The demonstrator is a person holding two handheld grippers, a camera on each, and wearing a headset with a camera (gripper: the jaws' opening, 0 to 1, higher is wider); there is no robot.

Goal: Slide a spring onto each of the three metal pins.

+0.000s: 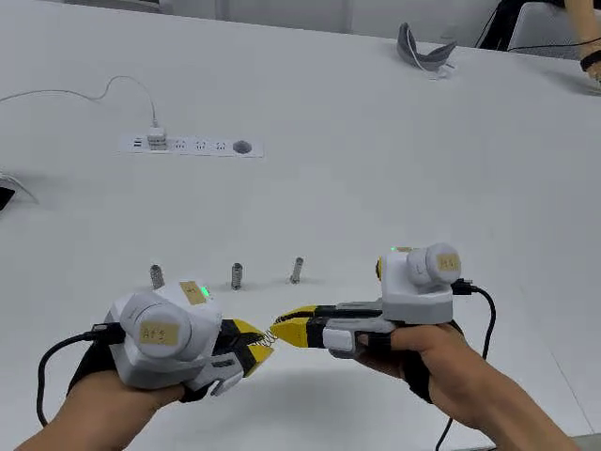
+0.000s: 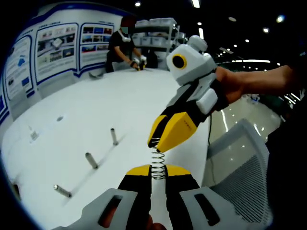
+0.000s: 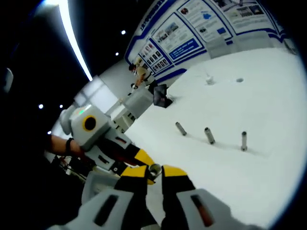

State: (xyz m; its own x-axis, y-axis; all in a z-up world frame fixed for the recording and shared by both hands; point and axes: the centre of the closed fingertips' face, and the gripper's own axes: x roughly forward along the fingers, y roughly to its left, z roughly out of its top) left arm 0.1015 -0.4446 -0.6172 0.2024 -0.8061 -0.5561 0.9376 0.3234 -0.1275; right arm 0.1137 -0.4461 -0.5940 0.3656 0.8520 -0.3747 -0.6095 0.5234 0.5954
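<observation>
Both tongs are held off the white table [image 1: 376, 169] at the 6 o'clock edge of the head view, tips facing each other. One spring [image 2: 158, 164] bridges them. In the left gripper view it rises from between the left tongs [image 2: 157, 173], whose yellow tips are clamped on its lower coils. Its upper end runs into the yellow tips of the right tongs [image 2: 160, 141], which come in from 1 o'clock. In the right gripper view the round end of the spring sits pinched between that gripper's own tips, so the right tongs are also closed on the spring. The spring is therefore in the air, held at both ends and touching neither table nor pin. Three metal pins stand upright in a row on the table at 12 o'clock from the tong tips, well apart from them: left pin [image 1: 157, 275], middle pin [image 1: 237, 274], right pin [image 1: 297, 270]. In the head view the left and middle pins look thicker than the right one, but I cannot tell whether either carries a spring. Further out at 11 o'clock a white power strip [image 1: 192, 145] lies flat, with a white plug [image 1: 156, 137] in it. A grey curved object [image 1: 423, 52] lies at 1 o'clock near the far edge. A person [image 2: 120, 45] stands at the table's far end in the left gripper view.
</observation>
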